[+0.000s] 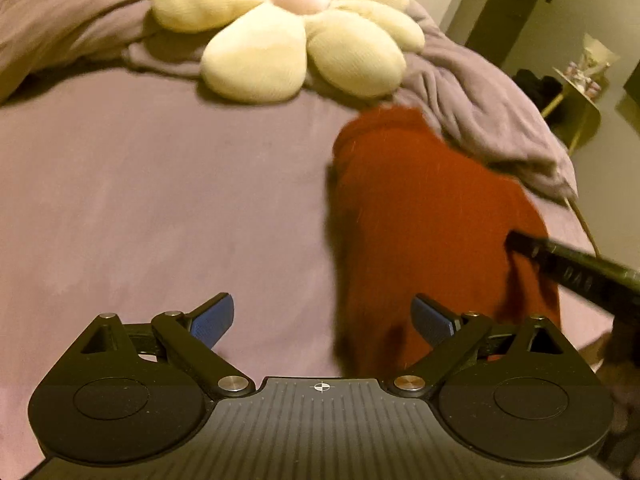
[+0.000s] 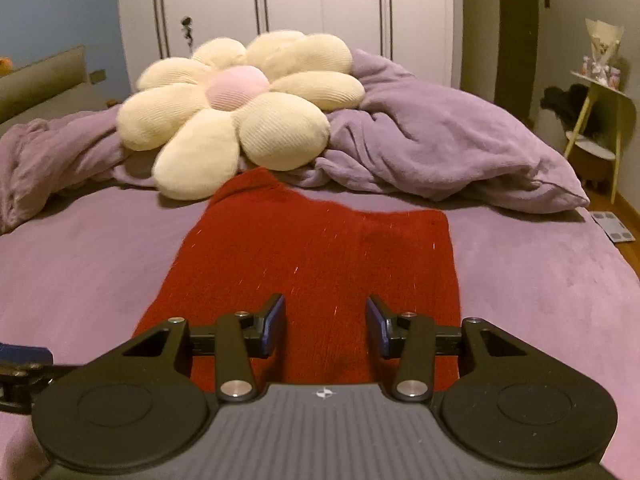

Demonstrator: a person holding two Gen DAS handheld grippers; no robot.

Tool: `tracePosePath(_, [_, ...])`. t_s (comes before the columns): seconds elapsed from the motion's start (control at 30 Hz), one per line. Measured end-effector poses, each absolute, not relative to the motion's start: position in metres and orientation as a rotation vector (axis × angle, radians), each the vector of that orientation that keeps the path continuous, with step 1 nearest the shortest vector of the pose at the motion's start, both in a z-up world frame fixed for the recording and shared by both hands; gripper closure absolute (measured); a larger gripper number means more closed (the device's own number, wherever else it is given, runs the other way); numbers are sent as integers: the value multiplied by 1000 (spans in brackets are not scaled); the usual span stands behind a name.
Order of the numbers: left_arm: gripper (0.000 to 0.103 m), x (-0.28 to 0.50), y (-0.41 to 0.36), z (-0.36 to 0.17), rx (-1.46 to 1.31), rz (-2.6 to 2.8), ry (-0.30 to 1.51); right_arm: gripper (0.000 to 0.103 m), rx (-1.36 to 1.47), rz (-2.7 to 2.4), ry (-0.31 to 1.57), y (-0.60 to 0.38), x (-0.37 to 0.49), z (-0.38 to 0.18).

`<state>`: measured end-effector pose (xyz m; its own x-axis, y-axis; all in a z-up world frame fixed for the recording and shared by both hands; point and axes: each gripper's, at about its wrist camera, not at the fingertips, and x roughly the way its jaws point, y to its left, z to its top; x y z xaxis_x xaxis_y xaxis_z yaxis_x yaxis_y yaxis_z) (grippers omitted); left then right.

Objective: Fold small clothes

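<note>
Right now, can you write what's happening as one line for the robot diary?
stage: folding | red knit garment: flat on purple bed | left gripper: open, empty | right gripper: open, over garment, not gripping

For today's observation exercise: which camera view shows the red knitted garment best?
The right wrist view: the red knitted garment lies sharp and nearly whole on the bed. The left wrist view shows it blurred, off to one side.

We saw the knitted garment [image 2: 312,256] lying on the bed [image 2: 80,264], with the flower cushion [image 2: 236,112] and blanket [image 2: 440,148] behind it.
</note>
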<state>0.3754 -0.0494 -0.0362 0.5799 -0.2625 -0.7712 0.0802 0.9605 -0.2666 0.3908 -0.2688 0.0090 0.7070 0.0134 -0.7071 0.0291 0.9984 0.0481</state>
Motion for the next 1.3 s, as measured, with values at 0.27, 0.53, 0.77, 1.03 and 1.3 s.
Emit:
tracePosePath(0.27, [1, 456, -114, -51, -98, -239, 980, 68, 55, -60, 904, -283, 464, -12])
tracePosePath(0.53, [0, 491, -142, -71, -54, -281, 997, 66, 50, -92, 1003, -293, 511, -34])
tracePosePath(0.77, [0, 489, -124, -82, -186, -321, 983, 61, 42, -77, 942, -294, 509, -44])
tracePosePath(1.03, [0, 456, -39, -88, -535, -467, 1043, 13, 282, 46, 858, -370, 415, -12])
tracePosePath(1.3, [5, 467, -39, -121, -775, -542, 1097, 17, 813, 154, 934, -430, 399, -78])
